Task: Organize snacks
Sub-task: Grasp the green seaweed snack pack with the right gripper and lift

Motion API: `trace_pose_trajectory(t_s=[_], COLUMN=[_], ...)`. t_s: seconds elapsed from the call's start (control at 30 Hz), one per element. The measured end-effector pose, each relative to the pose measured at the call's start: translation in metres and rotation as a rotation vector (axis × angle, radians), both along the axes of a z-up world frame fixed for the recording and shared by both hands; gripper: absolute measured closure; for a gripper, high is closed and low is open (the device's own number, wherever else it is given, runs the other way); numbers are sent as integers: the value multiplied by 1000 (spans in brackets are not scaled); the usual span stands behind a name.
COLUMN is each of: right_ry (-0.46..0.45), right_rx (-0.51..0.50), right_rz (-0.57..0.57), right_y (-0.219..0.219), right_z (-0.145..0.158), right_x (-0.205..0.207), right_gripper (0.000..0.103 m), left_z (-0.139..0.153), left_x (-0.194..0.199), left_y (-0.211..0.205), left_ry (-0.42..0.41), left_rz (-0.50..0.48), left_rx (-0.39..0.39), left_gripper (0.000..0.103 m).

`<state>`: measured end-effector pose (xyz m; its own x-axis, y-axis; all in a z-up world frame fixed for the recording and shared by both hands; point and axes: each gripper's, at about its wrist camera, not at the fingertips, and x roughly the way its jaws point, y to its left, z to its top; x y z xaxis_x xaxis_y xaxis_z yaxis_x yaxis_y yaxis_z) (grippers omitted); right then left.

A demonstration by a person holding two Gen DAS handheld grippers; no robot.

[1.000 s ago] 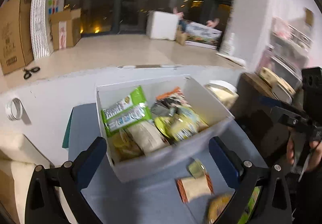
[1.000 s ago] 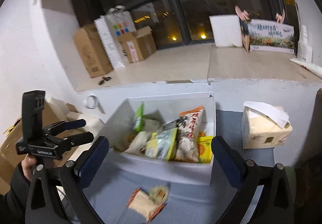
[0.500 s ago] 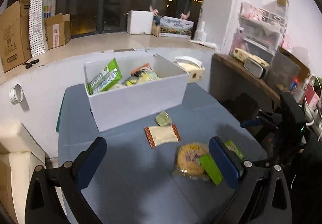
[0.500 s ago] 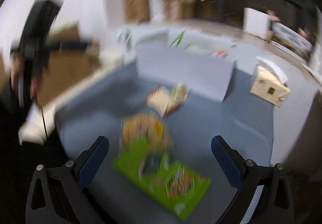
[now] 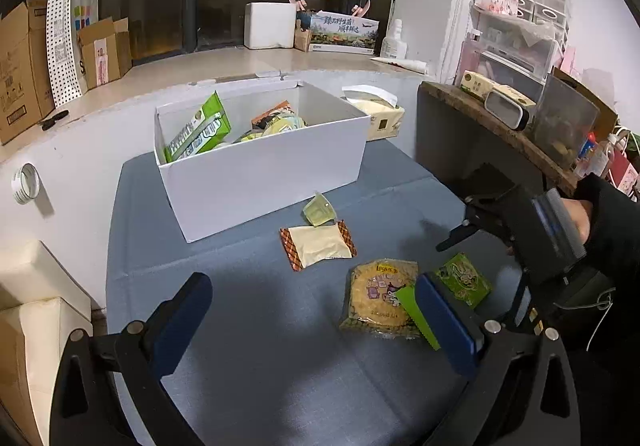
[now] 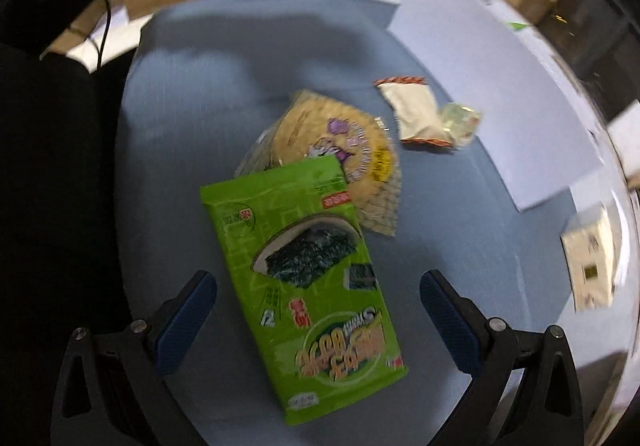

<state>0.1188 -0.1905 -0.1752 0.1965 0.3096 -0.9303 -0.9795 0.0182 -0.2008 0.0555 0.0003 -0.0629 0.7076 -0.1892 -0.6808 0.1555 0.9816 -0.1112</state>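
1. Left wrist view: a white rectangular cardboard box (image 5: 264,161) sits at the far side of a blue-grey cloth-covered table (image 5: 248,346), open at the top and partly filled with snack packets. A green-and-white packet (image 5: 199,133) stands tilted against its left wall.
2. On the cloth in front of the box lie loose snacks: a small pale green jelly cup (image 5: 319,204), touching a cream packet with orange patterned ends (image 5: 318,244) just nearer to us.
3. Nearer still lies a round yellow cracker in clear wrap with a purple cartoon print (image 5: 382,296).
4. The left gripper (image 5: 316,310) hangs above bare cloth, its blue-padded fingers (image 5: 182,320) spread wide with nothing between them.
5. Right wrist view, somewhat blurred: a flat bright green seaweed snack packet (image 6: 304,282) lies on the cloth, printed with a dark seaweed picture and yellow lettering. Its far corner overlaps the round cracker.
6. The right gripper (image 6: 318,316) is above this green packet, fingers spread to either side of it and not touching it.
7. In the left wrist view the right gripper shows at the table's right edge, held by a person's hand (image 5: 576,215) in a dark sleeve.
8. A cream tissue box (image 5: 380,117) stands beside the white box's right end.
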Motion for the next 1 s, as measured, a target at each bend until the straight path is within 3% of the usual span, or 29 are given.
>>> trace_pose_trajectory(t_s=[0.2, 0.3, 0.33, 0.4, 0.5, 0.6, 0.83, 1.0], right_ry=[35, 142, 159, 219, 211, 233, 295, 342], right_rx=[-34, -46, -39, 13, 36, 147, 528, 734], right_rz=[0, -50, -58, -65, -112, -194, -608, -844], right_y=[9, 8, 5, -2, -10, -29, -110, -148], right_z=[-12, -16, -17, -13, -9, 9, 56, 65], right_x=[3, 14, 16, 20, 24, 32, 63, 58], right_gripper=[0, 1, 3, 22, 26, 26, 26, 26], left_z=[-3, -5, -6, -8, -11, -16, -47, -83], left_x=[1, 2, 2, 3, 4, 6, 34, 65], left_y=[2, 1, 1, 0, -4, -11, -56, -106], left_ry=[8, 17, 19, 23, 27, 43, 136, 214], left_rz=[5, 7, 7, 5, -2, -41, -164, -237], left_rx=[-2, -6, -3, 2, 39, 48, 6, 136], left_gripper=[0, 0, 0, 0, 0, 0, 0, 0])
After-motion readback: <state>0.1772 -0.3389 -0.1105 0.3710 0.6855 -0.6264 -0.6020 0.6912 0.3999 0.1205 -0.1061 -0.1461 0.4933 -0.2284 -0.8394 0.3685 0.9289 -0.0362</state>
